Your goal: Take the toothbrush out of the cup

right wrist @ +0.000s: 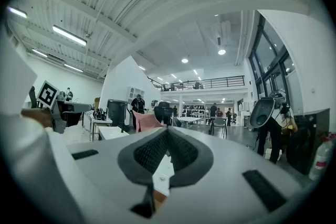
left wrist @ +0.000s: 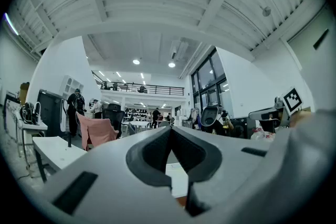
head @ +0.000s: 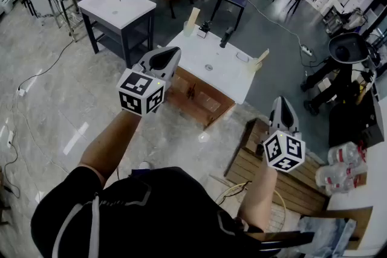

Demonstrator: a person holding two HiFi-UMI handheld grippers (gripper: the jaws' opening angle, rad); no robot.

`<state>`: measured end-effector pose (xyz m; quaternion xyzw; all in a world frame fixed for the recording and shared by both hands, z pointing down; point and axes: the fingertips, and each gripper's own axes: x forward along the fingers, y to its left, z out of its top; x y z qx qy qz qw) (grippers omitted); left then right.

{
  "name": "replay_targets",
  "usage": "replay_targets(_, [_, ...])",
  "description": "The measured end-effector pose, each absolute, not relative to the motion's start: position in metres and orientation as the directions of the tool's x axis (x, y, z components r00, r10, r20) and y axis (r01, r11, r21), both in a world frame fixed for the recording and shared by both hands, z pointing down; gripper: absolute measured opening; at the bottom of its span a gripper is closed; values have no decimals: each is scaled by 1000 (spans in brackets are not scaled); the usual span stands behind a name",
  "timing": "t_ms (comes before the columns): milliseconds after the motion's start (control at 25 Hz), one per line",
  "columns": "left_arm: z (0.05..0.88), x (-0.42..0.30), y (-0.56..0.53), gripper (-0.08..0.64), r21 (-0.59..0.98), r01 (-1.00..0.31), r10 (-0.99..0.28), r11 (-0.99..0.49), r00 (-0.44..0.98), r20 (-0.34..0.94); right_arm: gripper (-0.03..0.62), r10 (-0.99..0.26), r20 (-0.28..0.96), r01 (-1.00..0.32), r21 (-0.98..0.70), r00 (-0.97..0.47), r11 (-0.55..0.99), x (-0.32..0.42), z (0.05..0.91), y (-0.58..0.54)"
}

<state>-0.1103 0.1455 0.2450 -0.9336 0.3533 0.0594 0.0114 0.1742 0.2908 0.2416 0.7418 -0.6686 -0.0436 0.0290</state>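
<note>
Left gripper (head: 172, 54) and right gripper (head: 282, 103) are hanging in mid-air, both with jaws fully closed on nothing. Cup (head: 187, 28) is standing at the far left corner of the white sink top (head: 224, 72). Toothbrush (head: 193, 16) is sticking up out of it, well apart from both grippers. Faucet (head: 225, 37) is sitting near the cup's right.

Both grippers are held out roughly level, jaws closed.
The left gripper (head: 172, 56) is held forward on an outstretched left arm (head: 112, 141), its jaws pressed together with nothing between them. The right gripper (head: 282, 104) is held nearer the body on a bent right arm (head: 259, 187), its jaws likewise together and empty.
</note>
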Motion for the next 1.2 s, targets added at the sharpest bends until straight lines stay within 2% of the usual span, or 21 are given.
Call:
replay_targets(440, [246,-123,154,3,10,-687,-683,-726,720,-125,3,-996,-5,-992,78,94,-94,161,250,295])
replay_targets(880, [266,-133,148,3,-1,-682,-680,-732,730,-64,5,-997,-3,-996,46,82,-82,137,257,280])
replay_targets(1200, [263,-153,128,3,-7,-666,-663,-745,743,-93,5,-995,-8,-993,57,102,-102,117,254,262])
